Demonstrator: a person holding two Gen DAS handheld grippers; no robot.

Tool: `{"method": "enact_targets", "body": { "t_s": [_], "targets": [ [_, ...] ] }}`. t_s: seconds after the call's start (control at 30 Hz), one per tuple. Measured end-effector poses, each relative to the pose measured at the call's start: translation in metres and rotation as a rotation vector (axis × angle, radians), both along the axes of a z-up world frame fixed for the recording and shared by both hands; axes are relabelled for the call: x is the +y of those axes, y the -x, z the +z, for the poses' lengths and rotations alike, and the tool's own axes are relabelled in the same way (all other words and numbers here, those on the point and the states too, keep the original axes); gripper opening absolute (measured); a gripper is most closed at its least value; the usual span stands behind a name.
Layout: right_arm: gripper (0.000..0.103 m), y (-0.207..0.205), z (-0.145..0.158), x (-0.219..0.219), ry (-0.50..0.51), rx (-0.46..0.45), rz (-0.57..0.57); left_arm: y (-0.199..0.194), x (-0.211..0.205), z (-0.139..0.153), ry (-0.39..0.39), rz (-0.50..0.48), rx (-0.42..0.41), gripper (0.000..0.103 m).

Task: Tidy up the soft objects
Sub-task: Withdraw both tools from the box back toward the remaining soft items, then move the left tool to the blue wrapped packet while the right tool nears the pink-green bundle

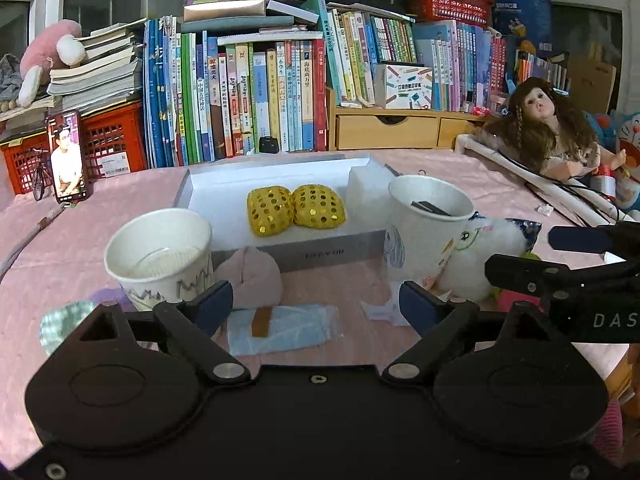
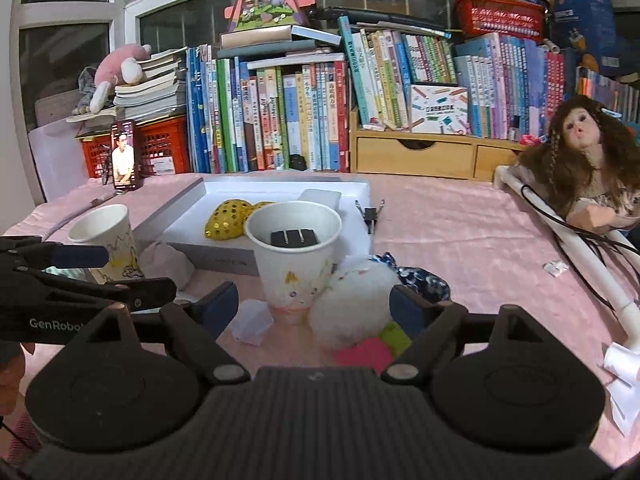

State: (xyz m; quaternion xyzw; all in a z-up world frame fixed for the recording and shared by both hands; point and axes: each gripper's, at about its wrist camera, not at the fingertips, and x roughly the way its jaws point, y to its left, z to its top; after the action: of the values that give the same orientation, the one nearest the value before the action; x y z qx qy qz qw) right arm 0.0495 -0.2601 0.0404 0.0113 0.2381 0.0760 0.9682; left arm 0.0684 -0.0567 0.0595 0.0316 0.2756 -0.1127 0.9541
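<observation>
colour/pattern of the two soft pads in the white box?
Golden yellow pads with shiny round sequins; clearest in left wrist view.

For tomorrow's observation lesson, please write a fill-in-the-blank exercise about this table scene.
1. The two gold sequined pouches lie inside the shallow white ___.
2. The black binder clips sit in a white paper ___.
3. The long-haired doll has ___ hair.

Missing words: box; cup; brown

Fluffy white plush toy (image 2: 352, 308), paper cup (image 2: 294, 256), shiny gold-sequinned pouches (image 1: 296, 209)
</observation>
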Motion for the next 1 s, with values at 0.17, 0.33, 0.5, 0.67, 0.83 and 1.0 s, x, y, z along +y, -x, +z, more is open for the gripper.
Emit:
{"method": "enact_targets", "body": {
  "t_s": [0.17,0.33,0.5,0.67,0.83,1.0],
  "targets": [
    [0.095,0.006,-0.01,-0.004,0.002,-0.018,-0.036,0.005,0.0,-0.011,-0.007,0.008,-0.01,0.092],
    [0.096,0.012,-0.02,-0.01,0.004,-0.039,-0.063,0.01,0.0,-0.023,-0.017,0.022,-0.008,0.093],
    [0.097,0.019,-0.031,-0.01,0.035,-0.055,-0.081,0.011,-0.003,-0.034,-0.048,0.027,-0.006,0.093],
    [0.098,0.021,-0.04,-0.013,0.029,-0.05,-0.108,0.008,-0.004,-0.04,-0.057,0.06,-0.018,0.093],
    [0.098,0.025,-0.047,-0.014,0.029,-0.062,-0.132,0.0,-0.004,-0.048,-0.039,0.095,-0.008,0.093],
    [0.098,0.026,-0.052,-0.012,0.056,-0.071,-0.138,-0.009,-0.005,-0.057,-0.015,0.137,0.007,0.093]
  ]
}}
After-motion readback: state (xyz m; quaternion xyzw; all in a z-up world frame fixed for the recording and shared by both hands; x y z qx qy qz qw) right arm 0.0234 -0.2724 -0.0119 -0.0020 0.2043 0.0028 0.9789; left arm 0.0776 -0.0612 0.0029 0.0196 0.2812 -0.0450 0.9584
